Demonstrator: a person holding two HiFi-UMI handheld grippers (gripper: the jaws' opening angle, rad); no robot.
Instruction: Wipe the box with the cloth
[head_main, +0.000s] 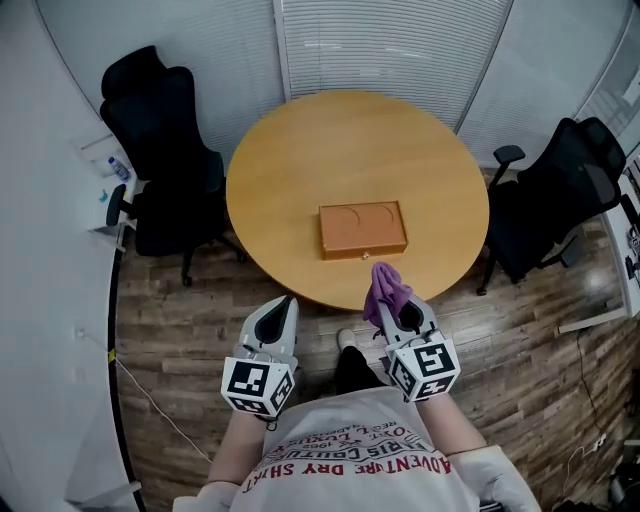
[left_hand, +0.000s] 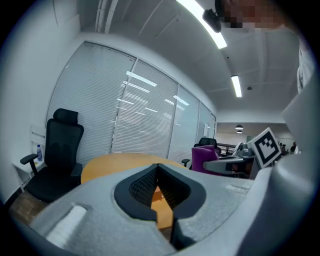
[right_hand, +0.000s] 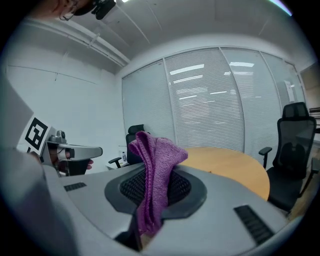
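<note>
An orange-brown flat box (head_main: 363, 229) lies shut near the middle of the round wooden table (head_main: 300, 150). Both grippers hover short of the table's near edge, in front of the person's body. My right gripper (head_main: 393, 305) is shut on a purple knitted cloth (head_main: 385, 288), which bunches up above the jaws and hangs down between them (right_hand: 156, 155). My left gripper (head_main: 285, 302) is to its left, its jaws closed tip to tip (left_hand: 158, 166) with nothing in them. The box is a short way beyond both grippers, closer to the right one.
A black office chair (head_main: 160, 150) stands left of the table and another (head_main: 560, 200) to the right. A small side shelf with a bottle (head_main: 118, 168) is at the far left. Window blinds (head_main: 390, 45) lie behind the table, wooden floor (head_main: 190, 340) around it.
</note>
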